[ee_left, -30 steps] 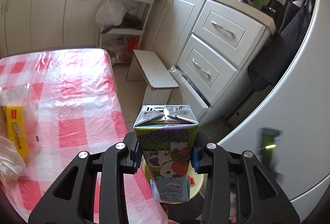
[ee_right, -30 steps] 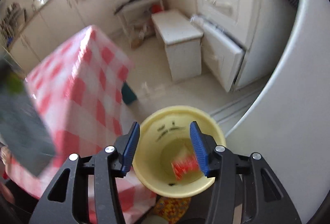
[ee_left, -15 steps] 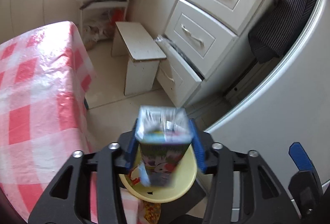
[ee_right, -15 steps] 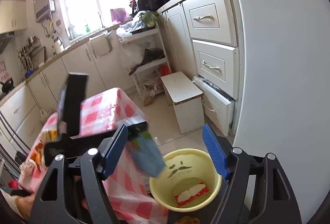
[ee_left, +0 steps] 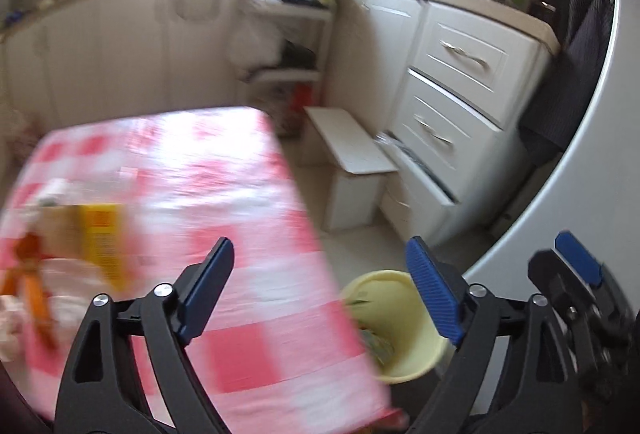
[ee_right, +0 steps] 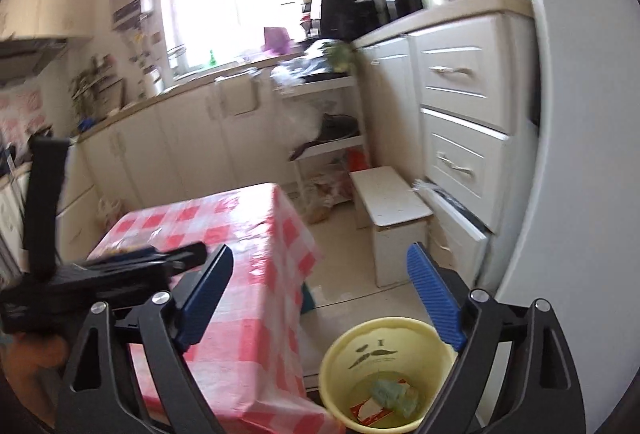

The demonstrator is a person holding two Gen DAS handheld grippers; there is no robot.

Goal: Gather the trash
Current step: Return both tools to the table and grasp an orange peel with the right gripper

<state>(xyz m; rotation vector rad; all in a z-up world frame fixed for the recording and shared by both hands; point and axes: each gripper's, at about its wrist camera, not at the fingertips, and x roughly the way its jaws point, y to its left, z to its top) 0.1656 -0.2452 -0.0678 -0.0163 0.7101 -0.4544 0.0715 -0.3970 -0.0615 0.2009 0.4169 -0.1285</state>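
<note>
Both hand-held grippers — left (ee_left: pixel 320 274), right (ee_right: pixel 320 282) — have just opened wide, holding nothing; the carton (ee_right: pixel 394 396) lies in the yellow bin (ee_right: pixel 340 366), right of the surface (ee_right: pixel 248 234).

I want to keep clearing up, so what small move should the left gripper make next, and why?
Probably swing the left gripper toward the yellow packet on the checked table. Its jaws have just been opening and hold nothing, the carton lies in the yellow bin, and trash remains on the table's left side.
</note>
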